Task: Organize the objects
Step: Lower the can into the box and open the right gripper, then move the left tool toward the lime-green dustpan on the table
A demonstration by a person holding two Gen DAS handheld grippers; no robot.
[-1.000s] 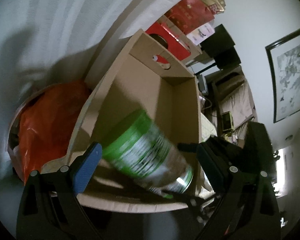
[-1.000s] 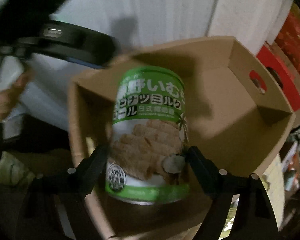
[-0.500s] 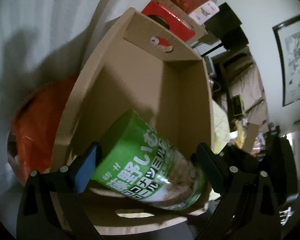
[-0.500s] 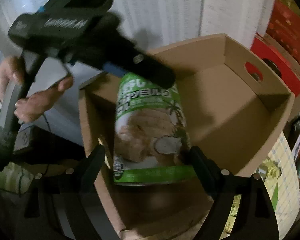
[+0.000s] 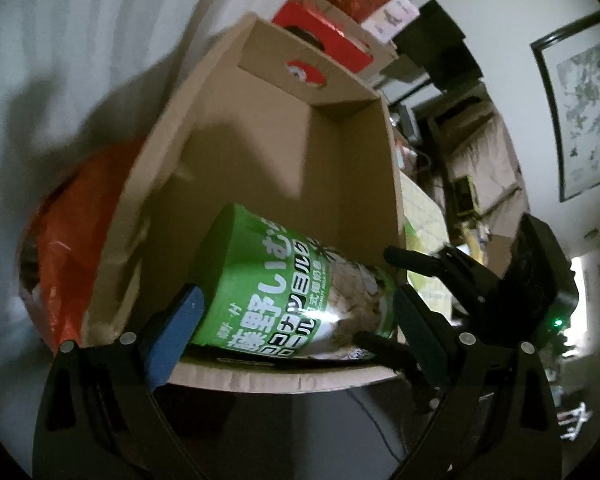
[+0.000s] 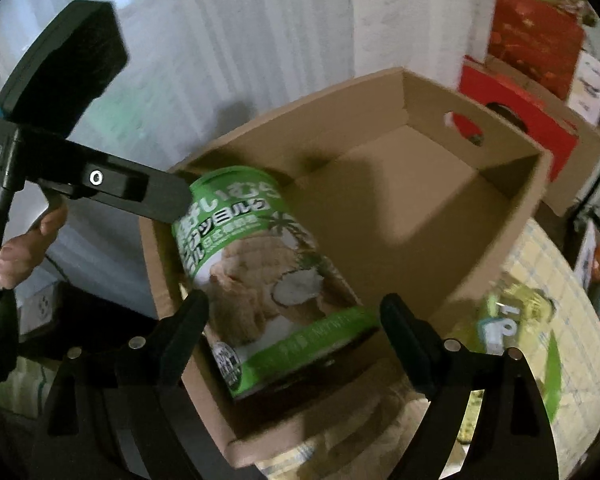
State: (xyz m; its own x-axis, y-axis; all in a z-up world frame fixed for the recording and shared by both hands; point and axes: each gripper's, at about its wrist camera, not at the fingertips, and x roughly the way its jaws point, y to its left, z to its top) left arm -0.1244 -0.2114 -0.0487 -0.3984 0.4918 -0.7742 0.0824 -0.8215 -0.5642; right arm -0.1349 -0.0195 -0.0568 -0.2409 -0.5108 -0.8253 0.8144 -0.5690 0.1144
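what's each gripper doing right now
left gripper: open, can between its jaws.
right gripper: wide around the can; cannot tell if it grips.

One can (image 6: 260,276), one cardboard box (image 6: 440,216)

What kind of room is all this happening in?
Most likely a lived-in home room used for storage: a framed picture hangs on the wall, gift boxes are stacked by a white curtain, and a snack can sits in a cardboard box.
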